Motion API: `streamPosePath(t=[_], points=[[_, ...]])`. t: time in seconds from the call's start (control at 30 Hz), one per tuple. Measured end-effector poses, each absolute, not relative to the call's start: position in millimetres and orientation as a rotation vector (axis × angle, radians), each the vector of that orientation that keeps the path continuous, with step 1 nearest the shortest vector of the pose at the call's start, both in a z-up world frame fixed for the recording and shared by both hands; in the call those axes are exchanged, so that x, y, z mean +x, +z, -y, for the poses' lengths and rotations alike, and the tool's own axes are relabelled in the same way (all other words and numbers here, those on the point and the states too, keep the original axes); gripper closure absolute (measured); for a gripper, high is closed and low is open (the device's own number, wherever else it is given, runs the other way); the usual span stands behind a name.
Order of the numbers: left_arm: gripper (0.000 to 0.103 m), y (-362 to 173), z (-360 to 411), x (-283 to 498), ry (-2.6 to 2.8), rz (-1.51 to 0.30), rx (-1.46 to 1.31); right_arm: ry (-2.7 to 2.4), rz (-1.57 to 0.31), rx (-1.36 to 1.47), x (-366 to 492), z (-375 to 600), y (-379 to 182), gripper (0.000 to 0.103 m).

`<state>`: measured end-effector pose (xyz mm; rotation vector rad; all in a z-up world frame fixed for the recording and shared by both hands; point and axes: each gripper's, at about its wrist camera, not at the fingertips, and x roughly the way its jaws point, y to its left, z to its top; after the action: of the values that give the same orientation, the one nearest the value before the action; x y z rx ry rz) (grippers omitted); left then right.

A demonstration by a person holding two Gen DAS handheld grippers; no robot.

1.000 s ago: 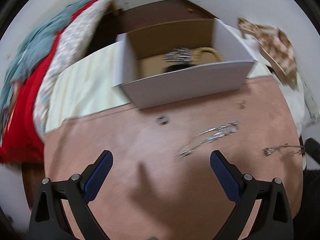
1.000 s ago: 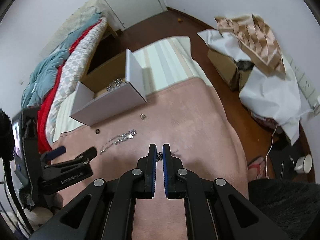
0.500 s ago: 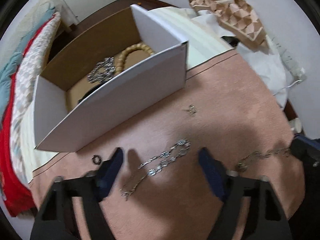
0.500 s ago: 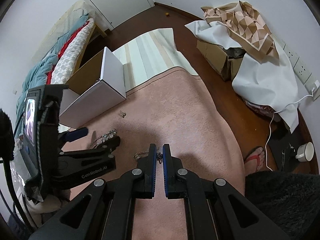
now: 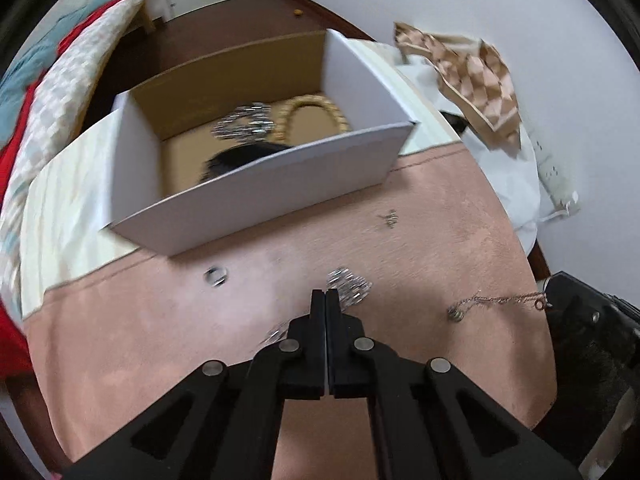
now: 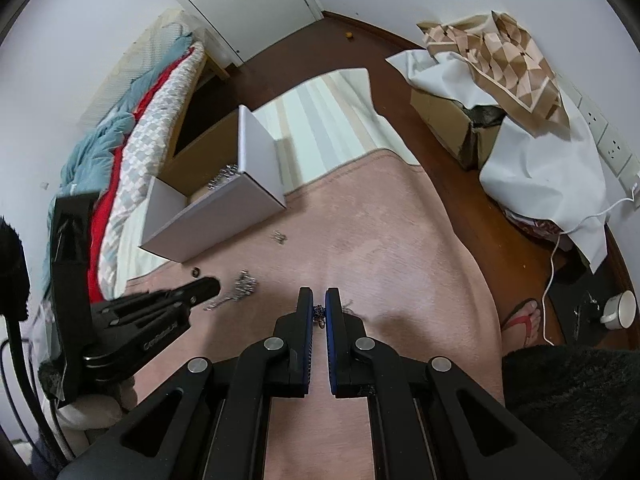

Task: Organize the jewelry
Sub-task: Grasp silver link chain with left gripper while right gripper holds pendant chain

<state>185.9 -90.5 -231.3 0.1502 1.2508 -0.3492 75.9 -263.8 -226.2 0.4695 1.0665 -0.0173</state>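
An open white cardboard box stands on the pink rug and holds a silver chain, a beaded bracelet and a dark item. My left gripper is shut on a silver chain necklace lying on the rug in front of the box; it also shows in the right wrist view. My right gripper stands slightly parted around a thin dark chain, which also shows in the left wrist view. A small ring and a small earring lie loose on the rug.
A bed with red, teal and checked bedding is at the left. A striped mat lies behind the box. A cardboard box under white and patterned cloth stands at the right, with a cable, a mug and a sandal.
My left gripper has closed from wide open onto the silver chain necklace, bunching it. My right gripper's fingers have parted a little around the thin chain.
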Motion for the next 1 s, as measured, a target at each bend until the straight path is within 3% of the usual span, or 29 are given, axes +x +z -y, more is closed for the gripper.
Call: streamPosePath(t=[0.2,0.3,0.37,0.4,0.43,0.67,0.7,0.8,1.0], points=[[0.102,-213.4,66.6,177.7,-0.352,-1.234,0.028,0.011,-1.046,0.466,72.8,256.5,-213.0,0.097],[0.096,-220.1,64.6,181.9,-0.351,-1.258,-0.03,0.009,-1.043,0.461,72.4,255.5,-211.9,0.097],[0.082,-229.1,73.6,187.9,-0.338,-1.273,-0.039,0.001,-1.044,0.457,71.2,255.9,-213.8,0.097],[0.061,-231.6,77.6,189.4,-0.339,-1.272,-0.031,-0.003,-1.048,0.46,70.5,256.8,-215.6,0.097],[0.05,-233.0,79.6,189.0,-0.343,-1.267,-0.024,-0.009,-1.053,0.461,69.3,257.9,-217.5,0.097],[0.051,-259.6,119.0,187.7,-0.338,-1.285,0.244,-0.044,-1.067,0.487,67.1,271.2,-227.8,0.097],[0.054,-258.6,121.7,185.8,-0.337,-1.256,0.273,-0.048,-1.067,0.491,67.8,273.5,-228.7,0.097],[0.094,-256.5,127.1,182.4,-0.368,-1.22,0.297,-0.054,-1.067,0.5,69.6,277.4,-231.4,0.097],[0.1,-250.1,109.7,185.3,-0.36,-1.221,0.201,-0.041,-1.06,0.509,69.6,277.0,-228.7,0.097]])
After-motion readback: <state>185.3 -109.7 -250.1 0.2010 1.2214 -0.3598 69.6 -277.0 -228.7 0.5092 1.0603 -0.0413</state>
